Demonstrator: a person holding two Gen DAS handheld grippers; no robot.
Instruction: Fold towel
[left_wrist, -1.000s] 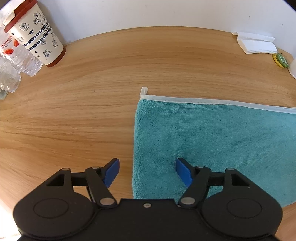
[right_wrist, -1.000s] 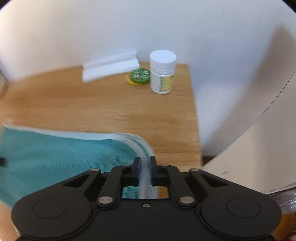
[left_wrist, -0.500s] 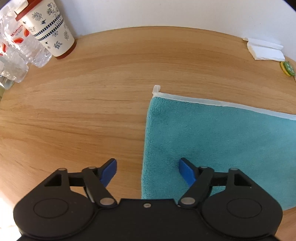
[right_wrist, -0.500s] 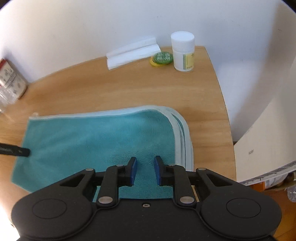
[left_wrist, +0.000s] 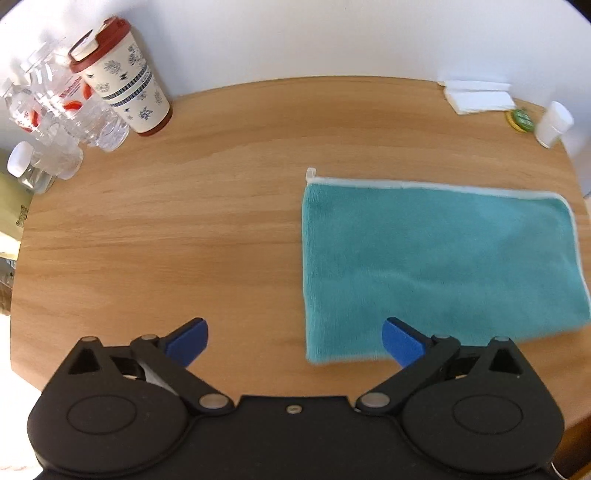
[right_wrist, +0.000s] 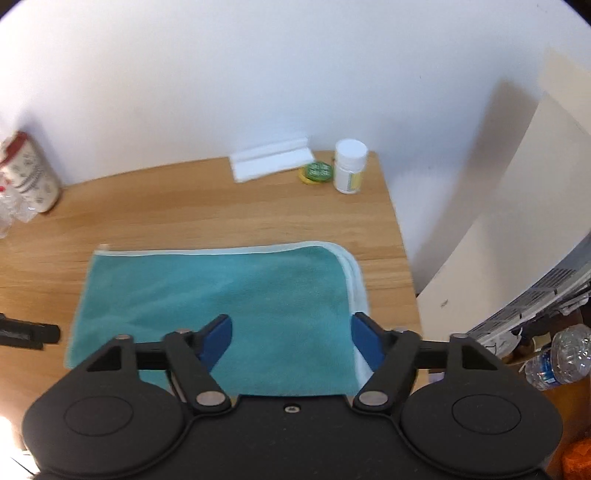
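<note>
Toward the right half of the wooden surface (left_wrist: 184, 229), near its right edge, your teal towel (left_wrist: 436, 258) lies flat as a folded rectangle, its long axis running left to right across the surface and its white-trimmed hem along the far side. Seen from the right wrist, the stacked layered edges curve round at the towel's right end (right_wrist: 356, 284), close to the surface's right edge, so that end reads as the loose one and the left end as the fold. Your right tool (right_wrist: 291, 338) hangs directly over the towel's near right part, jaws spread wide and holding nothing, one blue fingertip (right_wrist: 364, 341) just at the layered edge. Your left tool (left_wrist: 295, 341) is also wide open and empty, straddling the towel's near left corner with one fingertip over bare wood. If another fold is wanted, I judge the right tool is the nearer one to take the layered end and carry it leftward along the long axis. Cups and bottles stand well apart at the far left corner.
</note>
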